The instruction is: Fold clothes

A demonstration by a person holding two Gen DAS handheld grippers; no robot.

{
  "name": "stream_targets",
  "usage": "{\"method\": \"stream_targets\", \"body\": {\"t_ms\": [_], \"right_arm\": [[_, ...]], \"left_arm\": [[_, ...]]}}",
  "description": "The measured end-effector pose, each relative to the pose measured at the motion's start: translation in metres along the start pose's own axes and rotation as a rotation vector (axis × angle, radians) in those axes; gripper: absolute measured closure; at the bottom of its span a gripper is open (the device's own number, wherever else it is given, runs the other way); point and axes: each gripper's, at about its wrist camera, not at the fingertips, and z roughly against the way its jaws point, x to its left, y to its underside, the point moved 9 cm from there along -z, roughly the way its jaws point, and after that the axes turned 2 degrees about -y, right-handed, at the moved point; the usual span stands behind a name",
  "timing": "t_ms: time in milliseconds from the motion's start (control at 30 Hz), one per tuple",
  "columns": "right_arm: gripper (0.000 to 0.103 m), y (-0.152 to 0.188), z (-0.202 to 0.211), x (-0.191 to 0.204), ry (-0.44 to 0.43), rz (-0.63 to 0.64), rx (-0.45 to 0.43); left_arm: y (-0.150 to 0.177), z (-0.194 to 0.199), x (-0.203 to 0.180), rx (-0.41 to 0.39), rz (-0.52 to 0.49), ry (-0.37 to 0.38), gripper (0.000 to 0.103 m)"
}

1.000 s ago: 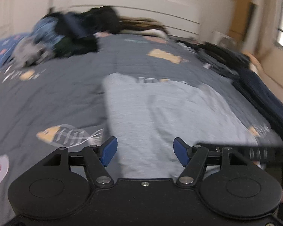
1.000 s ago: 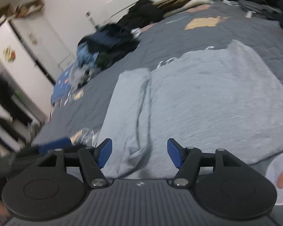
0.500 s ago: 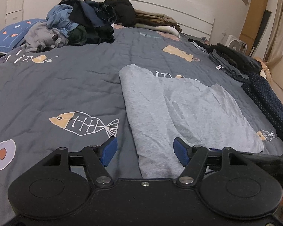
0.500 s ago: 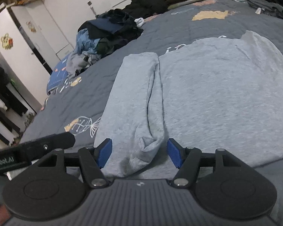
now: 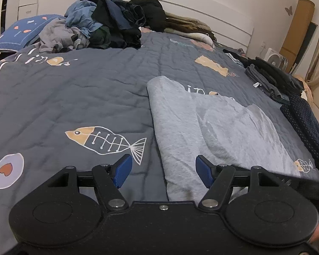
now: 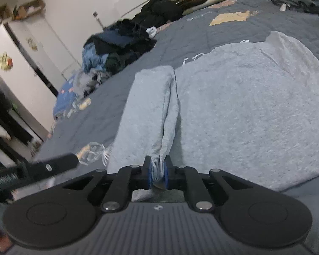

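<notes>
Bedroom, white walls, wardrobe off to the left of the right tongs. Bed (image 5: 78,97) under a dark grey quilt printed with fish skeletons, spread ahead of both tongs. Unsorted clothes pile (image 5: 108,27) at the far left of the bed, well ahead of the left tongs; dark folded stack (image 5: 274,78) along the far right edge.

Grey garment (image 6: 244,106) lying flat on the quilt, directly ahead of the right tongs and ahead-right of the left tongs. Left side panel already turned inward, forming a long doubled strip; remainder of the body spread in a single layer, lightly wrinkled.

Left tongs (image 5: 163,171): apart, nothing between the pads, poised over the near end of the doubled strip; no contact with the cloth visible.

Right tongs (image 6: 158,175): closing, blue pads pressed on a bunched ridge of the near hem of the strip, cloth visibly pinched between them.

Progress, as judged: first lengthwise fold done; grip for the next fold just being taken. Remaining: opposite side and cross fold on this garment, transfer to the folded stack, then the unsorted pile, apparently barely started.
</notes>
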Motion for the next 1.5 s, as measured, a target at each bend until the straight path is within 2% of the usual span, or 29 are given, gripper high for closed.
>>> {"method": "stream_targets", "body": {"t_ms": [167,433,667,833,933,1000,1067,1167,1333,1500], "right_arm": [[0.093,-0.020,0.017,-0.008,-0.036,-0.092,-0.062],[0.094,-0.057,0.054,-0.029,-0.023,-0.151,-0.181],[0.099,-0.077,0.080,-0.062,0.021,-0.208,-0.255],[0.096,-0.069,0.071,-0.077,0.040,-0.249,-0.189],[0.092,-0.064,0.067,-0.076,0.043,-0.232,-0.149],[0.085,-0.058,0.063,-0.076,0.046,-0.227,-0.112],[0.070,-0.050,0.057,-0.075,0.041,-0.221,-0.074],[0.065,-0.040,0.048,-0.072,0.033,-0.209,-0.016],[0.063,-0.022,0.036,-0.070,0.021,-0.213,0.064],[0.062,-0.013,0.025,-0.071,0.023,-0.229,0.089]], "left_arm": [[-0.001,-0.001,0.001,0.000,0.011,-0.003,0.038],[0.006,-0.004,-0.006,0.017,-0.019,0.011,0.038],[0.013,-0.002,-0.034,0.001,-0.123,0.069,0.031],[0.019,-0.005,-0.049,0.014,-0.154,0.082,0.031],[0.019,-0.007,-0.047,0.014,-0.152,0.069,0.031],[0.019,-0.009,-0.045,0.021,-0.134,0.062,0.031],[0.019,-0.011,-0.043,0.024,-0.125,0.056,0.031],[0.018,-0.011,-0.042,0.023,-0.123,0.053,0.031],[0.020,-0.011,-0.042,0.028,-0.131,0.053,0.031],[0.020,-0.012,-0.043,0.030,-0.127,0.056,0.031]]}}
